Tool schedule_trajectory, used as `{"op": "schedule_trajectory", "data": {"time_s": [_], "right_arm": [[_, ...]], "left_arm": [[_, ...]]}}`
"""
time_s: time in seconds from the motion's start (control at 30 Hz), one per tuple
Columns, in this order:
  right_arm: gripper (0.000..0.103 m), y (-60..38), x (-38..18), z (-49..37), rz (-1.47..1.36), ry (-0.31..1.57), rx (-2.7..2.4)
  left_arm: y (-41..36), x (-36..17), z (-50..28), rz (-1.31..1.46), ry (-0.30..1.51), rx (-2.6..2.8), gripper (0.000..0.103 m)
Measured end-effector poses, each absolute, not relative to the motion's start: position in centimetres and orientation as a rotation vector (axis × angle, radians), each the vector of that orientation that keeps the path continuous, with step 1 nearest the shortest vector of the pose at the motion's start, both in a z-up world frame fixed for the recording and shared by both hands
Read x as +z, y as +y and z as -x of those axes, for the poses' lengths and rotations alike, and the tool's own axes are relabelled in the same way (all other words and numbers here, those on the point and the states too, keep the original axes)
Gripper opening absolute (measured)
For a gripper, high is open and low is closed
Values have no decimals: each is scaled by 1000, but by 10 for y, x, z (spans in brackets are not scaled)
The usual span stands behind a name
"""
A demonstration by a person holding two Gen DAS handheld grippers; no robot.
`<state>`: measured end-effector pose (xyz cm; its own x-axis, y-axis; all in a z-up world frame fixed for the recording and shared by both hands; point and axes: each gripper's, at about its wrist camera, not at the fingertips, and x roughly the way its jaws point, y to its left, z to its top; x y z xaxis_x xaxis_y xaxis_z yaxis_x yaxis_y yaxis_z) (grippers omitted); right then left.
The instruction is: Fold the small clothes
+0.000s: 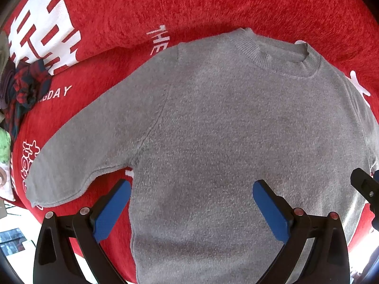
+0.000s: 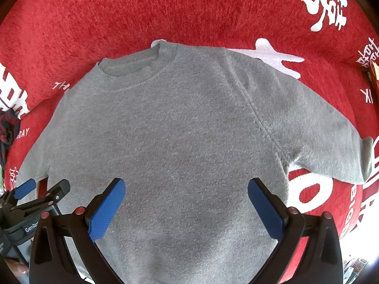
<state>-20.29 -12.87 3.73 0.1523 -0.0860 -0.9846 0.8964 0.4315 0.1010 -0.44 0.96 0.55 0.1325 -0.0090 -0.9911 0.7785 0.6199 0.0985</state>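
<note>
Sweater lies flat, ready for its first fold

Sweater (image 1: 213,130) in grey knit is spread face up on a red blanket (image 1: 189,4) printed with white lettering, and it fills the middle of both wrist views. Its ribbed collar (image 1: 279,56) sits toward the top of the frame, one sleeve (image 1: 78,156) runs down to the lower left of the left wrist view, and the other sleeve (image 2: 319,137) reaches the right edge of the right wrist view.

Both tools hang above the body panel and point down at it. The left gripper (image 1: 191,203) has its blue pads spread wide with nothing between them, and the right gripper (image 2: 187,203) stands just as wide and empty.

Judging by the fuzzy surface and the way it drapes, the cloth is soft, light and limp, so it will sag from any single pinch and may drag on the plush blanket. Doubled edges look like the firmest holds: a cuff, the shoulder seam or the hem, taken by both tools together. A bundle of plaid fabric (image 1: 26,87) lies at the left edge, apart from the sweater.
</note>
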Motion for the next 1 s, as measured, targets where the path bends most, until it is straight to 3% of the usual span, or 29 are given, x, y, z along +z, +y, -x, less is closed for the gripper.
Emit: {"op": "schedule_trajectory", "data": {"time_s": [1.0], "right_arm": [[103, -127, 33, 201, -861, 1231, -846]], "left_arm": [[10, 1, 4, -743, 1347, -643, 103]]}}
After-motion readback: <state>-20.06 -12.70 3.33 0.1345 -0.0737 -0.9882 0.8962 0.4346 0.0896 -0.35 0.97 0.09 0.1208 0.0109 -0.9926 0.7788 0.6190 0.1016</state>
